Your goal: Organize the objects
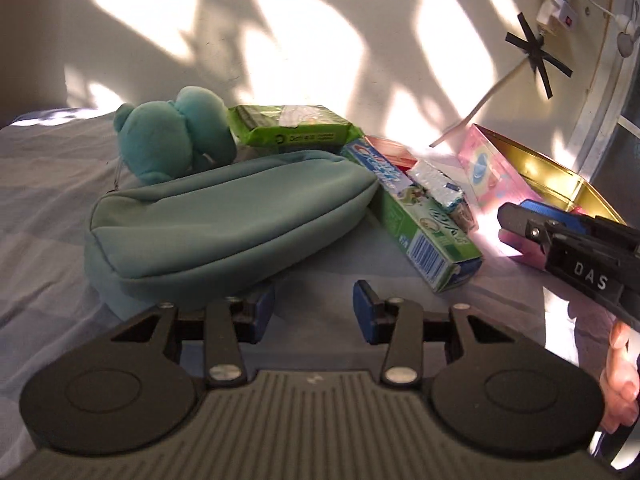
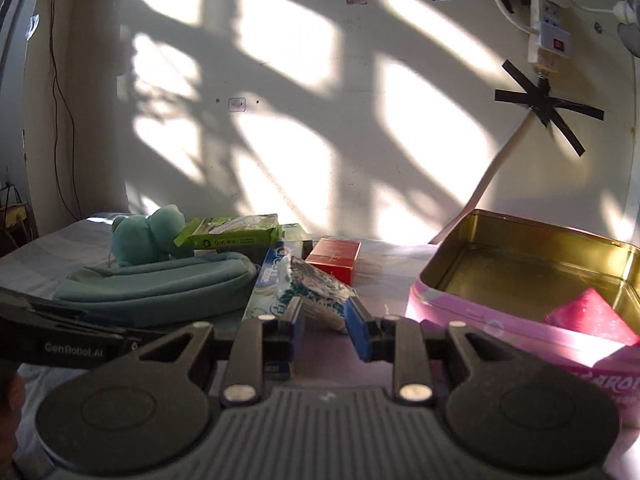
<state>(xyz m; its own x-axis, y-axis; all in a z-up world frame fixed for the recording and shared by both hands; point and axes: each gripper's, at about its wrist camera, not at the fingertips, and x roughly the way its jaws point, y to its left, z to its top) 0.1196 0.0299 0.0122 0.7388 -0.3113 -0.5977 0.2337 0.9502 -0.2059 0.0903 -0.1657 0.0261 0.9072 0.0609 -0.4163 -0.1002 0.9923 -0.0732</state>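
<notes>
On a bed sheet lie a teal pouch (image 1: 224, 216), a teal plush toy (image 1: 172, 140), a green wipes pack (image 1: 292, 128), a toothpaste box (image 1: 416, 224), a red box (image 2: 334, 258) and a crinkled foil packet (image 2: 320, 292). An open pink tin (image 2: 520, 280) with a gold inside holds a pink block (image 2: 592, 316). My left gripper (image 1: 314, 312) is open and empty, just in front of the pouch. My right gripper (image 2: 326, 328) has its jaws around the foil packet, not closed on it. It also shows in the left wrist view (image 1: 516, 220).
A sunlit wall stands behind the objects. A power strip (image 2: 546, 28) and cables are taped to it at the upper right. The sheet (image 1: 40, 200) extends to the left.
</notes>
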